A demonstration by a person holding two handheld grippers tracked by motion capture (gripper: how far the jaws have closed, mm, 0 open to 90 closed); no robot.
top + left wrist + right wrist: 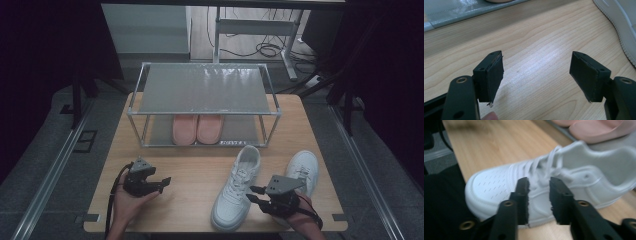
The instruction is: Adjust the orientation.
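White sneaker (236, 189) lying on the table (195, 170) at front right of centre, toe toward the person, heel toward the rack (205, 102). In the right gripper view, seen side-on just beyond the jaws, laces and upper showing through the gap between them. Right gripper (256, 194) level with the sneaker's side and pointing left at it, held from the bottom right corner by a hand (302, 212) with the wrist low over the table edge; jaws narrowed to a small gap, whether the pads (524, 195) press on the shoe cannot be told. Second white sneaker (303, 170) just right of that gripper, partly hidden behind its grey plate, toe toward the rack. Left gripper (164, 183) at front left, cradled in an upturned left hand (131, 200), pointing right toward the sneaker yet well apart from it; jaws spread wide over bare wood, nothing between them. Two-shelf metal rack at the far half of the table, top shelf bare, pink slippers (197, 128) side by side on the lower shelf, behind the sneaker. Bare table between the left gripper and the shoe.
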